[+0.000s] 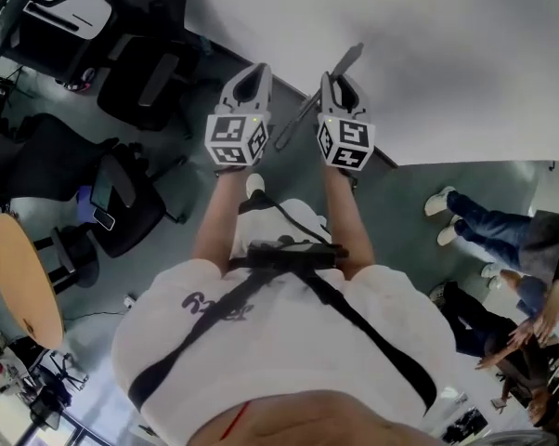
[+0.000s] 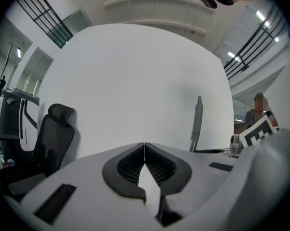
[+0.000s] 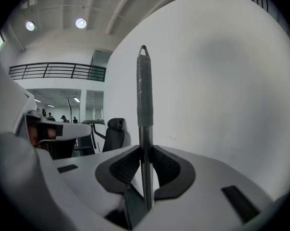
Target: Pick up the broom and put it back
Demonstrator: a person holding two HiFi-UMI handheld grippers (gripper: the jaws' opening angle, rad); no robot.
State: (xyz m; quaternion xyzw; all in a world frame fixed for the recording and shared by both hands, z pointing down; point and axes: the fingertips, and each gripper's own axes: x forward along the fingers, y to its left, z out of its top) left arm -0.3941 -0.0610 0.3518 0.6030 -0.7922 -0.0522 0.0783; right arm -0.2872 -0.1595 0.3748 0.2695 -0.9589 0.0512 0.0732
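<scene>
A broad white wall (image 1: 428, 54) fills the space ahead, rising from a grey-green floor (image 1: 400, 212) in a tall hall. A railed balcony (image 3: 58, 71) and round ceiling lamps (image 3: 81, 23) show to the left of the wall. Black office chairs (image 1: 140, 72) stand close against the wall's left stretch, and a round wooden table (image 1: 24, 277) sits farther out from it. People in jeans and white shoes (image 1: 474, 216) are on the floor beyond the wall's right edge. Both grippers are held out level toward the wall. The right gripper (image 3: 145, 150) pinches the thin metal shaft of the broom handle (image 3: 145, 90) between its dark ribbed pads. The handle's long axis stands nearly upright in front of the wall, with its grey sleeved end and small loop pointing up. The shaft continues down below the jaws, and no view shows the brush end. The left gripper (image 2: 144, 146) is pressed together on nothing, beside the broom but not touching it.
</scene>
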